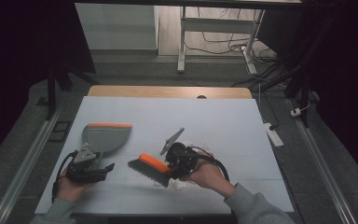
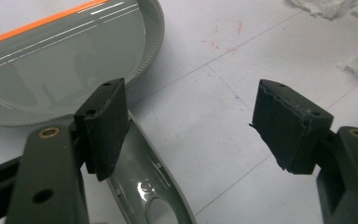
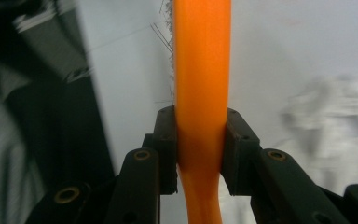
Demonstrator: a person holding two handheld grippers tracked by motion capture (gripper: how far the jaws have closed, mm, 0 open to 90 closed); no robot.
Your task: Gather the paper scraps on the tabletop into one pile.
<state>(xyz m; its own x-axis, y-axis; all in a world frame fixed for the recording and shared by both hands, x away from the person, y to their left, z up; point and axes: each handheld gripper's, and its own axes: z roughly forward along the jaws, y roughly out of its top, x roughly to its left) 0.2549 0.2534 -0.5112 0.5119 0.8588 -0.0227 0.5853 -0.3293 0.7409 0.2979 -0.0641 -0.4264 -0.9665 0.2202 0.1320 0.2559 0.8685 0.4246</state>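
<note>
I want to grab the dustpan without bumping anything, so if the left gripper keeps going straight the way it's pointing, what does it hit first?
Probably the dustpan itself: the open left gripper already has the pan's grey handle beside one pad, with the pan just ahead. Between the jaws lies bare table.

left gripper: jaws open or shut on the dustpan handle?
Open. In the left gripper view the left gripper has its jaws wide apart; the grey plastic dustpan with the orange edge has its handle beside one jaw, not pinched.

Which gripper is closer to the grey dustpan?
Left. The left gripper sits right at the dustpan, open jaws over its handle. The right gripper is off to the side, clamped on the orange brush.
</note>
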